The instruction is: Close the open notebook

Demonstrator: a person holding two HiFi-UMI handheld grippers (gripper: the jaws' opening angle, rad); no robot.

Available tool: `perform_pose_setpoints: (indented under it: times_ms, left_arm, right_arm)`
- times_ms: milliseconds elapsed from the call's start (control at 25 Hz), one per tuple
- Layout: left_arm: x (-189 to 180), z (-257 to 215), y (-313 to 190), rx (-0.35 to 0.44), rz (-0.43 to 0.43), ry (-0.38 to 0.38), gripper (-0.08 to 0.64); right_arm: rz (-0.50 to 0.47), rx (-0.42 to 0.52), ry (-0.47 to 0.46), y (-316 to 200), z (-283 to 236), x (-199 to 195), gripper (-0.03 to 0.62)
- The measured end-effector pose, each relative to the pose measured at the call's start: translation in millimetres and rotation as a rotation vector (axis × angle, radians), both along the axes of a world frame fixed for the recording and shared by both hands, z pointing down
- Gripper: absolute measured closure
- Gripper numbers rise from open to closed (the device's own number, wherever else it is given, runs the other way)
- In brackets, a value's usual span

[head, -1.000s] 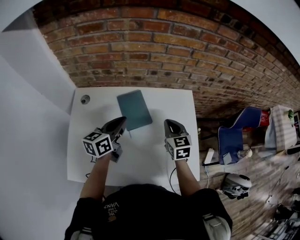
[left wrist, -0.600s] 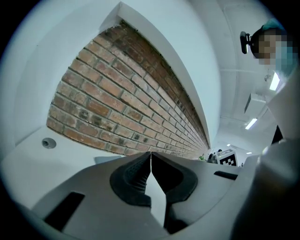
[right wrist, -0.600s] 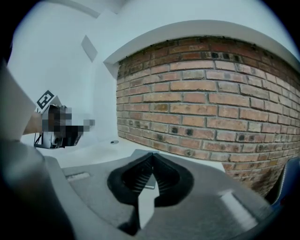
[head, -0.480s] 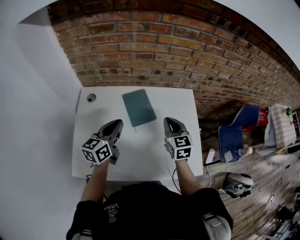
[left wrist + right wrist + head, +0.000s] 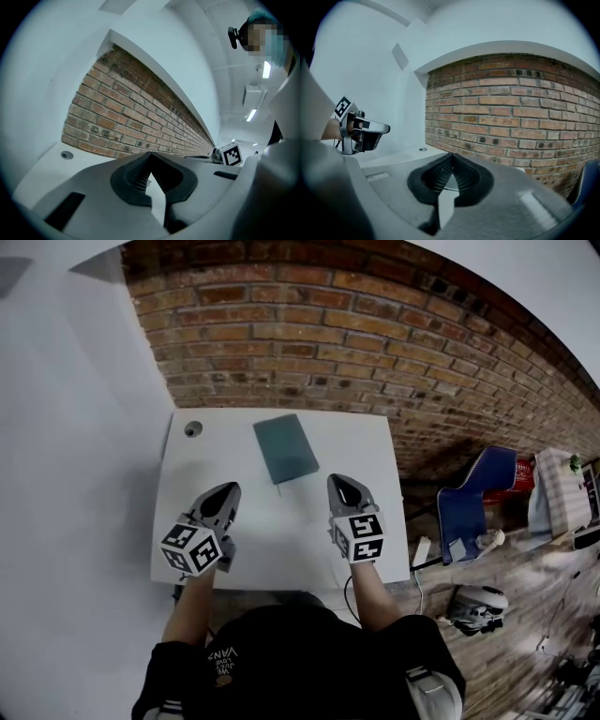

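Notebook [image 5: 286, 448], teal and shut, is lying flat on the white table [image 5: 281, 549] in the head view, toward the table's twelve o'clock edge, near the brick wall [image 5: 281, 343]. The left gripper [image 5: 223, 495] is hovering at its eight o'clock and the right gripper [image 5: 341, 486] at its four o'clock, both apart from it. In the left gripper view the fingers [image 5: 133, 173] are pressing together with nothing between them. In the right gripper view the fingers [image 5: 465, 176] are likewise meeting at the tips, holding nothing, and the left gripper is showing at nine o'clock.
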State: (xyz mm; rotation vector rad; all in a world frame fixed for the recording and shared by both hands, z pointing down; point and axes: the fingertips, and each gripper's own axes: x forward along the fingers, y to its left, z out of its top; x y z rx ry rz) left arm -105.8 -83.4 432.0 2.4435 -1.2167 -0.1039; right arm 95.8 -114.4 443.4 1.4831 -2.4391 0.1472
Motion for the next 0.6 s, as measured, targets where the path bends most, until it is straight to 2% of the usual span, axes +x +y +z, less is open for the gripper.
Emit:
perform_pose_setpoints:
  times_ms: [200,600]
  left_arm:
    - [-14.4,-3.3,23.2,0.014,-0.011,-0.003,0.551]
    - [-37.3,4.0,70.5,0.034,-0.038,-0.077,0.552]
  right_arm:
    - [-0.006,0.019,-0.007,22.3,-5.4,-12.7,0.595]
    - [-0.005,0.033,-0.025,68.0,-9.1,-29.7,0.595]
